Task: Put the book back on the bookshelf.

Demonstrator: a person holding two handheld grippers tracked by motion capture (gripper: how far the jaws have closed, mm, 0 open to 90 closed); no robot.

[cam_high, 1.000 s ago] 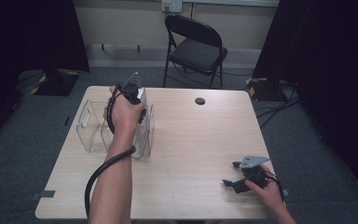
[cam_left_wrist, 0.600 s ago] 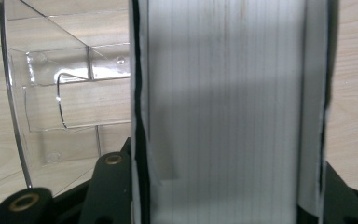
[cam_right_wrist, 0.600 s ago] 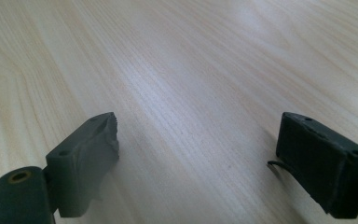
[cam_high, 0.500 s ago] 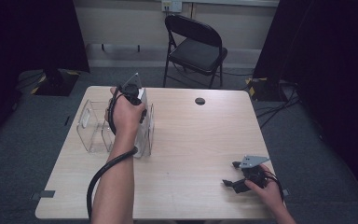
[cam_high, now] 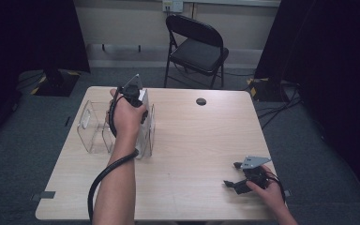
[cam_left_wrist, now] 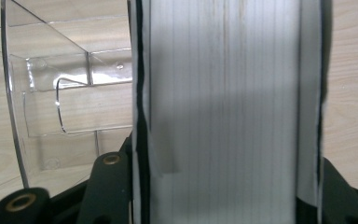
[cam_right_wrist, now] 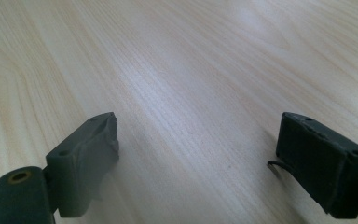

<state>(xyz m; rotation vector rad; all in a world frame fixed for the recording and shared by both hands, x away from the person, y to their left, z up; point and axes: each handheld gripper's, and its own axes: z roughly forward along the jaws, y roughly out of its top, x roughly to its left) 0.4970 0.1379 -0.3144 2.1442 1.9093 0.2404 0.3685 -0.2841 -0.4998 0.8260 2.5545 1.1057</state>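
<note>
The left gripper (cam_high: 133,96) is over the clear rack (cam_high: 93,129) at the far-left of the worktop (cam_high: 201,140), and it has a white book (cam_left_wrist: 223,107) in its grip. In the left gripper view the jaws stand either side of the book's page edges, spread about as wide as the book is thick and pinching it; the rack's clear wall curves away just to the left of it. From the high view the book stands upright at the rack's right end, under the hand (cam_high: 127,117).

My read: this is the placing step, the book being slotted into the rack. Whether its bottom edge is seated I cannot tell. The next move calls for keeping it upright, easing it down to rest, then opening the jaws without tipping it.

The right gripper (cam_high: 243,176) rests near the worktop's near-right corner, well apart from the rack. Its jaws are spread wide, empty, over bare wood.
</note>
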